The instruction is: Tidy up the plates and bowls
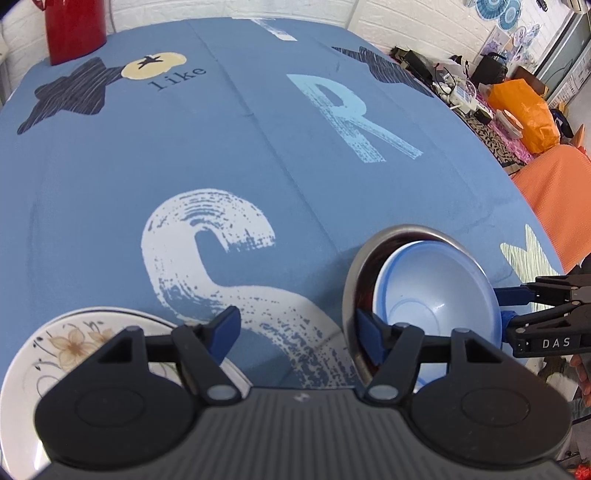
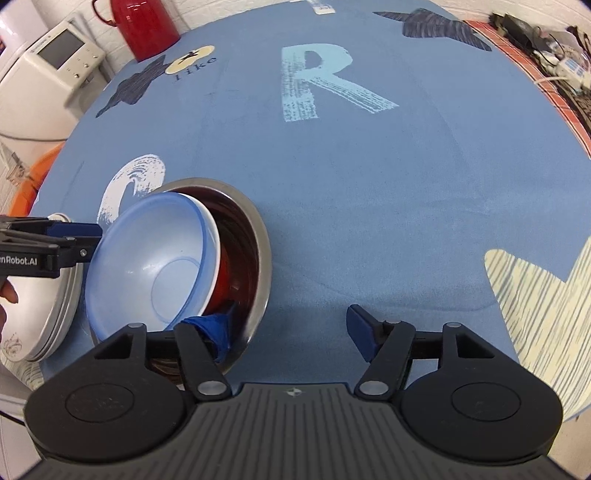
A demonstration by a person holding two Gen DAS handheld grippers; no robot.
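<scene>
Blue bowl tilted in steel bowl; mouth toward camera.

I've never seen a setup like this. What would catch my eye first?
Probably the pale blue bowl nested at a tilt in a steel bowl, near the front of the table. Next, the blue tablecloth with its big printed letters, and a red jug at the far edge.

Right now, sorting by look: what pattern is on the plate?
Tan flowers on white plate; left wrist view.
</scene>
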